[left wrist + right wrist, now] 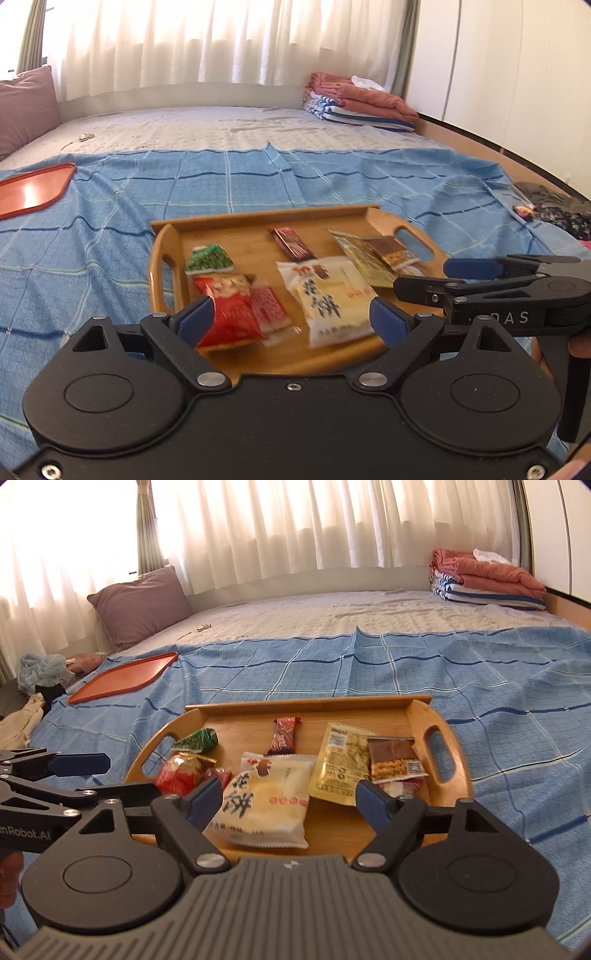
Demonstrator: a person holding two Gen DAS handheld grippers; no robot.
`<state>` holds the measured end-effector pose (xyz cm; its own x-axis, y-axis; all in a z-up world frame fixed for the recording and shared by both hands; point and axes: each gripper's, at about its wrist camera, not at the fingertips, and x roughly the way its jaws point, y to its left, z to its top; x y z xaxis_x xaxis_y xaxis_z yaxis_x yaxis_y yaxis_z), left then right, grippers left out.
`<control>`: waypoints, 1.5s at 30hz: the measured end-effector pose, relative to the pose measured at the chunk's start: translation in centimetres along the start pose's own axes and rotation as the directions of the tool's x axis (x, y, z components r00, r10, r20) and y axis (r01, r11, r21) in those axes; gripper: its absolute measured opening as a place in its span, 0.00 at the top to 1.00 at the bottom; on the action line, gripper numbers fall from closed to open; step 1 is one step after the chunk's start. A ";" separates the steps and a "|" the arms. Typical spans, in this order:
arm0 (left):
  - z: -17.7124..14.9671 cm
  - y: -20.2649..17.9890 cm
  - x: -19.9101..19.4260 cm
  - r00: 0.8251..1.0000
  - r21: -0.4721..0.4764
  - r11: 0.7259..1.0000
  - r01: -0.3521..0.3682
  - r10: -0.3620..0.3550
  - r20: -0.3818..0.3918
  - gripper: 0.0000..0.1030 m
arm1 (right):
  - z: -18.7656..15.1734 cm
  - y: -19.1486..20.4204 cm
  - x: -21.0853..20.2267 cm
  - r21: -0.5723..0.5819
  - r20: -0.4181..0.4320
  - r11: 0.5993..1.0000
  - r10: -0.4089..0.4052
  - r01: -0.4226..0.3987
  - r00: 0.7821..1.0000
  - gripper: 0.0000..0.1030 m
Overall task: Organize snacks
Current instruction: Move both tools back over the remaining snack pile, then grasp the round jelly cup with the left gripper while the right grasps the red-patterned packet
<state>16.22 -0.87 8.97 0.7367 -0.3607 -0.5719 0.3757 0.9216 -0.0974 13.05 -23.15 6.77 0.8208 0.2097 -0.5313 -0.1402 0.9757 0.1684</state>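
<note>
A wooden tray point(162, 266) point(454, 746) with handle slots lies on the blue checked cloth and holds several snack packs. Among them are a white pastry pack point(325, 295) point(266, 801), a red pack point(229, 314) point(177, 771), a green pea pack point(208, 258) point(195, 738), a dark red bar point(291, 242) point(284, 734), a yellow pack point(362, 258) point(340, 764) and a brown pack point(391, 253) point(395, 760). My left gripper point(291, 317) point(107, 775) hovers open over the tray's near edge, holding nothing. Beside it on the right, my right gripper point(290, 797) point(436, 277) is open too, empty.
An orange-red flat tray point(33, 188) point(125, 677) lies on the cloth at the far left. Folded blankets point(358, 99) point(487, 578) are stacked at the bed's far right corner. A purple pillow point(140, 605) leans at the far left, with loose clothes point(40, 672) beside the bed.
</note>
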 end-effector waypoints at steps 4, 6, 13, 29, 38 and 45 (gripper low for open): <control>-1.9 -1.0 -1.2 1.000 0.015 1.000 0.013 -0.013 0.001 0.12 | -1.5 -0.1 -1.7 -0.040 0.009 0.999 -0.027 0.028 1.000 0.15; -2.7 -1.5 -1.6 1.000 0.021 0.999 0.025 -0.025 -0.002 0.12 | -2.2 -0.3 -2.4 -0.048 0.015 0.998 -0.038 0.039 0.999 0.14; -5.6 -2.8 -2.3 0.999 0.017 0.999 0.046 -0.045 -0.013 0.11 | -5.3 -1.1 -4.4 -0.063 0.017 0.995 -0.077 0.078 0.997 0.14; -9.7 -6.0 -1.8 0.999 0.078 0.996 0.042 -0.041 -0.013 0.24 | -10.9 -3.6 -6.0 -0.025 0.028 0.976 -0.215 0.216 0.976 0.13; -10.3 -6.7 -0.6 0.992 0.038 0.994 0.106 -0.103 -0.076 0.52 | -12.6 -4.4 -5.5 0.019 0.024 0.970 -0.242 0.241 0.970 0.10; -10.5 -6.5 0.1 0.992 0.020 0.994 0.104 -0.102 -0.080 0.54 | -13.0 -4.2 -4.9 -0.005 0.026 0.967 -0.256 0.256 0.966 0.06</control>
<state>7.97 -5.36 0.94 0.6471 -0.4403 -0.6224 0.4611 0.8761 -0.1404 2.42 -27.42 -2.16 0.8434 -0.0486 -0.5352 0.0715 0.9972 0.0222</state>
